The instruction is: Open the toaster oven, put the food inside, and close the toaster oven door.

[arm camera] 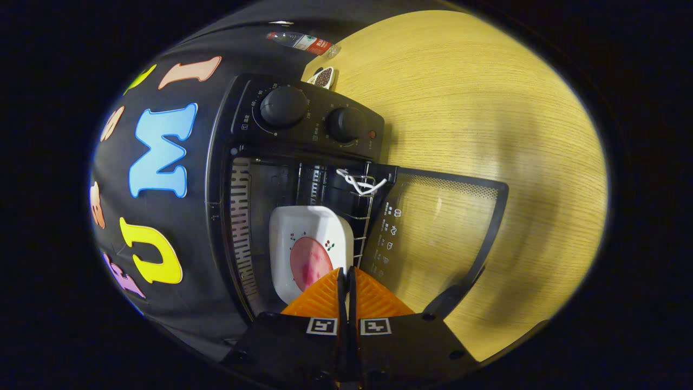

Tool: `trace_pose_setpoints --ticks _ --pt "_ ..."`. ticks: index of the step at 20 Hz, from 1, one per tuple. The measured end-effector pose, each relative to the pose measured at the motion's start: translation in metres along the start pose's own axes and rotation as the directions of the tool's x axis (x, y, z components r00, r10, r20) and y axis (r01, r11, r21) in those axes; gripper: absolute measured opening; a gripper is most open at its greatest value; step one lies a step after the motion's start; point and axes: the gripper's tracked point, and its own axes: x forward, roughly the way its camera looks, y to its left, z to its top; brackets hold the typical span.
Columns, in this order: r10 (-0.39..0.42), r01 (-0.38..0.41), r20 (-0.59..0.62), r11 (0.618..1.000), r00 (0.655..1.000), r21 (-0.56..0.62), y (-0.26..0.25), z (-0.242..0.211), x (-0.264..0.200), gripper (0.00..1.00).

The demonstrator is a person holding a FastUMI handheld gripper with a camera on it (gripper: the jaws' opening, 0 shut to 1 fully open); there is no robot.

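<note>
The gripper, jaws pressed nearly together and holding nothing, is pointing at a white dish sitting inside the toaster oven, whose door is lying open over the table.

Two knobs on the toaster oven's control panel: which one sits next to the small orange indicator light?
The smaller knob, the one nearer the open door. The larger knob sits on its far side from the light. The hand-held gripper is shut.

Matt black toaster oven with wire rack; glossy white dish; wood-grain desk; ribbed fingers pressed together.
</note>
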Motion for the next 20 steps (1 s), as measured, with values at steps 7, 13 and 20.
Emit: trace_pose_setpoints --ticks 7,13,20 --pt "0.013 -0.017 0.067 0.997 0.998 0.072 0.015 -0.001 0.028 0.01" --pt "0.05 -0.057 0.081 0.994 0.995 0.09 0.025 -0.002 0.037 0.03" --pt "0.146 -0.148 0.048 0.988 0.988 0.033 0.038 -0.007 0.009 0.62"
